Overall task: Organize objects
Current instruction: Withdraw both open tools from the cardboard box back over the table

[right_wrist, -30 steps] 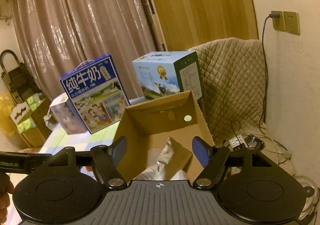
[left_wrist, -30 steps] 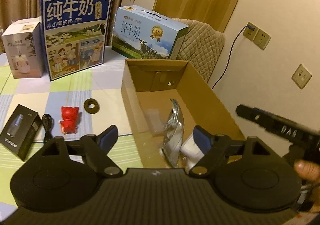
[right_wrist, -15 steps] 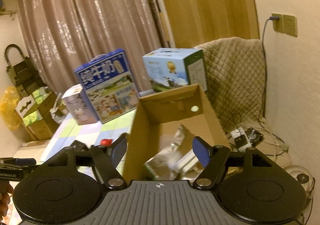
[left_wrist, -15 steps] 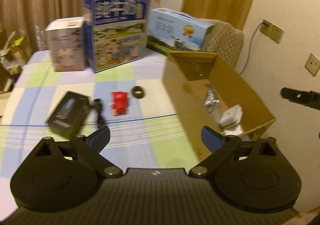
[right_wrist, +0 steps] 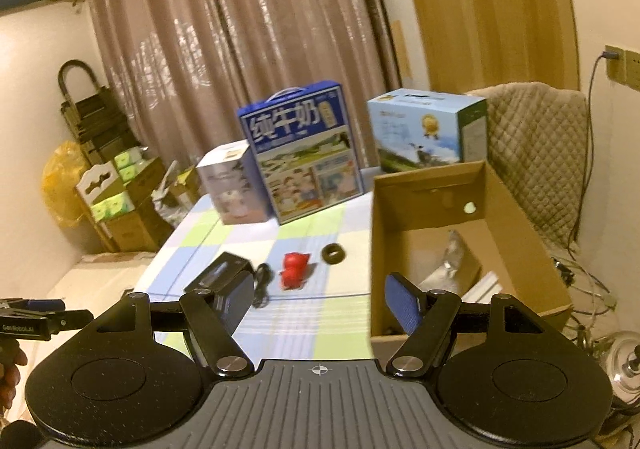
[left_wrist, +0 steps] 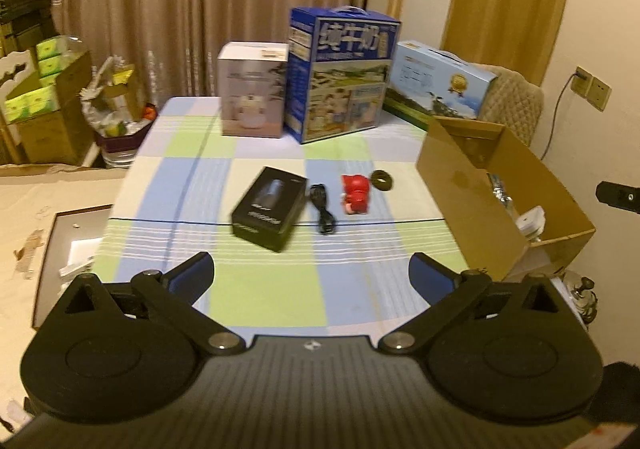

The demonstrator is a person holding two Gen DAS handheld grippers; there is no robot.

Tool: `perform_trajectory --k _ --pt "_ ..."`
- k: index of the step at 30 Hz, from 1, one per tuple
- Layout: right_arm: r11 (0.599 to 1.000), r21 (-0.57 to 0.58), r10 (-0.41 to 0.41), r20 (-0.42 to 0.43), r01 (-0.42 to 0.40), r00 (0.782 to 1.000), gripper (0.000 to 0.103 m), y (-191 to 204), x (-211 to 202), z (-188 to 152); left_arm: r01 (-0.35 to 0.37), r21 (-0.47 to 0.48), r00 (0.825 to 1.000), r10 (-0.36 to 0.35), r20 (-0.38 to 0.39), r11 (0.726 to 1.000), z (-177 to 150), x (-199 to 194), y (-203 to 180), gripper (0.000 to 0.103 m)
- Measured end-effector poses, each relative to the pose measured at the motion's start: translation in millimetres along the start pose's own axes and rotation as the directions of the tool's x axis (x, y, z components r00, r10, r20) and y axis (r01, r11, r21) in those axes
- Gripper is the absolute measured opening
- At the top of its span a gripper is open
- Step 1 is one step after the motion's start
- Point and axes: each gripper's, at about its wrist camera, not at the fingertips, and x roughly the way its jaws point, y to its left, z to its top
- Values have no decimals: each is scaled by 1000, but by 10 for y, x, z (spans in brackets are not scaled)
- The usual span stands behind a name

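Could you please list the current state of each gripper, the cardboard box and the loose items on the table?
left gripper: open, nothing between its fingers, jaws just been opening.
right gripper: open, empty.
cardboard box: open-topped, upright, with a silver pouch inside.
black box: lying flat on the tablecloth.
black cable: lying loose beside it.
red figurine: on the tablecloth, untouched.
dark ring: lying flat.

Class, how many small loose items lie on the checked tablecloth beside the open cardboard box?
4, in a row: black rectangular box, black cable, red figurine, dark ring nearest the cardboard box.
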Motion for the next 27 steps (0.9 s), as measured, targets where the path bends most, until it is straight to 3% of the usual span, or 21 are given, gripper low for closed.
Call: perform_trajectory --k 10,27 --pt "999 -23 33 -9 -33 999 70 346 91 -60 -29 -4 999 29 39 1000 -59 -191 242 102" --pt "998 -47 31 -97 -36 995 70 563 782 -380 -71 4 997 71 -31 997 -256 224 456 102"
